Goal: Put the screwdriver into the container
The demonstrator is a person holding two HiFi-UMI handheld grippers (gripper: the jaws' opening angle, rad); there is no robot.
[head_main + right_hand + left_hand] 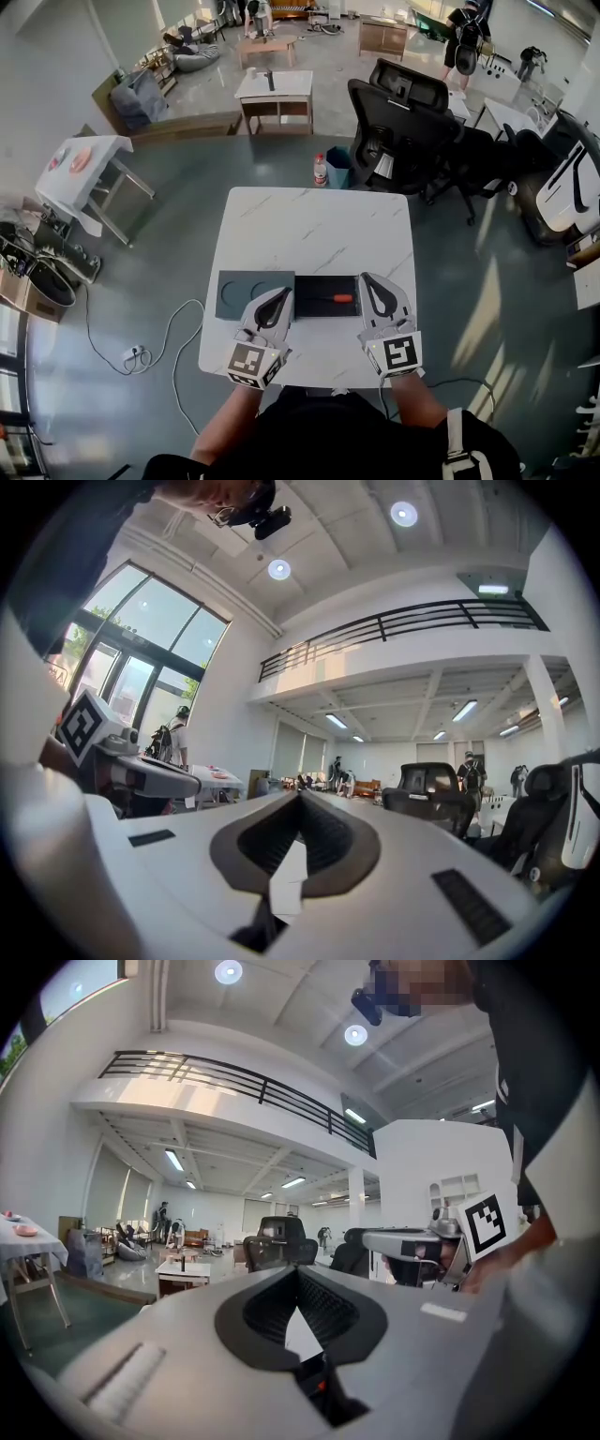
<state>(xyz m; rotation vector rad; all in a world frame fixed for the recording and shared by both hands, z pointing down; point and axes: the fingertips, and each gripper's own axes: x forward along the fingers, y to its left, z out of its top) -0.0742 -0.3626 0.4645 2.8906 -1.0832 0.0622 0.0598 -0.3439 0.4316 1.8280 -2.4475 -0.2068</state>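
Note:
On the white marble table (314,230), an open black container (309,307) lies near the front edge. The screwdriver (333,298), with its orange handle to the right, lies inside it. A dark grey lid (242,286) rests flat against the container's left side. My left gripper (281,292) hovers over the seam between lid and container, jaws shut and empty. My right gripper (367,278) sits just right of the container, also shut and empty. In the left gripper view the jaws (298,1274) meet with nothing between them; in the right gripper view the jaws (300,797) are likewise together.
Black office chairs (403,127) stand behind the table's far right corner. A bottle (320,171) and a small bin (339,169) sit on the floor beyond the far edge. A white cable (159,342) trails on the floor to the left.

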